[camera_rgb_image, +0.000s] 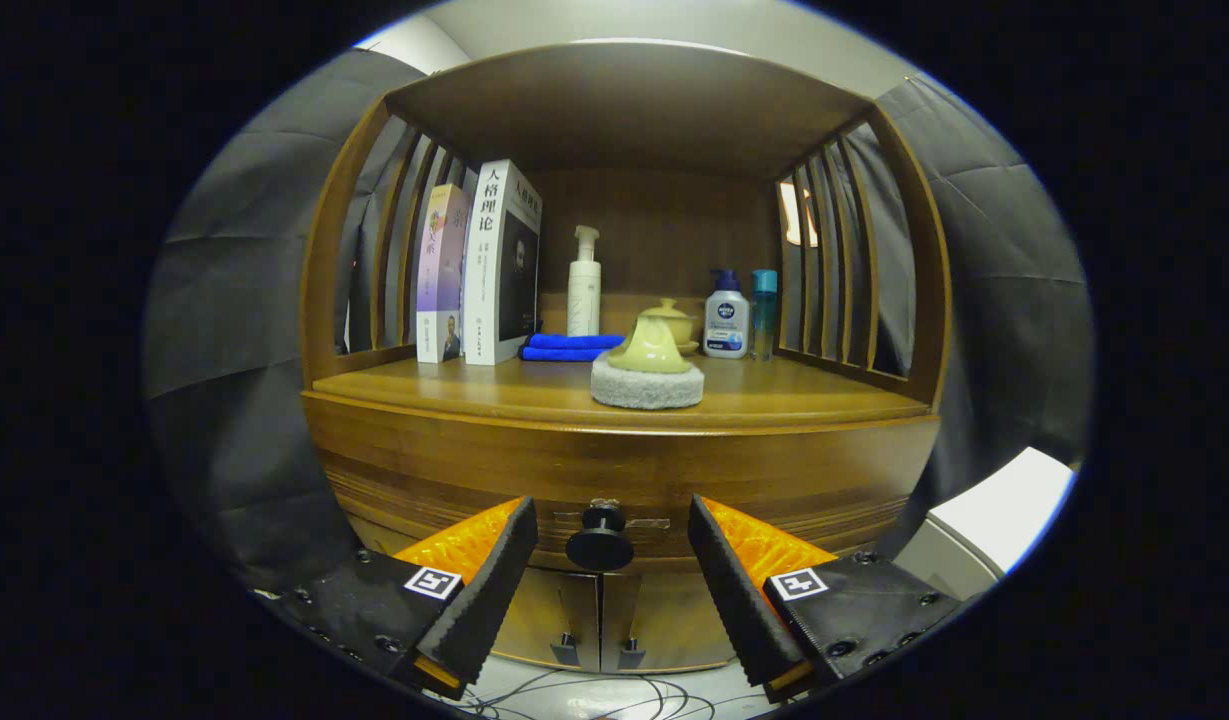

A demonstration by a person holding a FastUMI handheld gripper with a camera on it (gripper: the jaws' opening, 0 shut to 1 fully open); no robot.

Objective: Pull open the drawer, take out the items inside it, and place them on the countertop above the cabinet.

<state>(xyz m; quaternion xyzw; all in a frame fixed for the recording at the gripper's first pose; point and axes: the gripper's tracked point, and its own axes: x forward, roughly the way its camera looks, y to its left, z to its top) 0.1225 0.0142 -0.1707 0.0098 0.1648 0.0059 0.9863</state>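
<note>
A wooden cabinet stands ahead with its drawer front (424,500) closed under the countertop (534,395). The drawer's round black knob (599,543) sits between my two fingers, a short way beyond them. My gripper (607,535) is open, with a wide gap and nothing touching either finger. What lies inside the drawer is hidden.
On the countertop stand two books (484,265), a folded blue cloth (569,347), a white pump bottle (584,285), a yellow-green lidded cup on a grey pad (647,375), a white-and-blue bottle (726,318) and a teal bottle (764,310). Lower cabinet doors (599,625) and floor cables (574,695) lie below.
</note>
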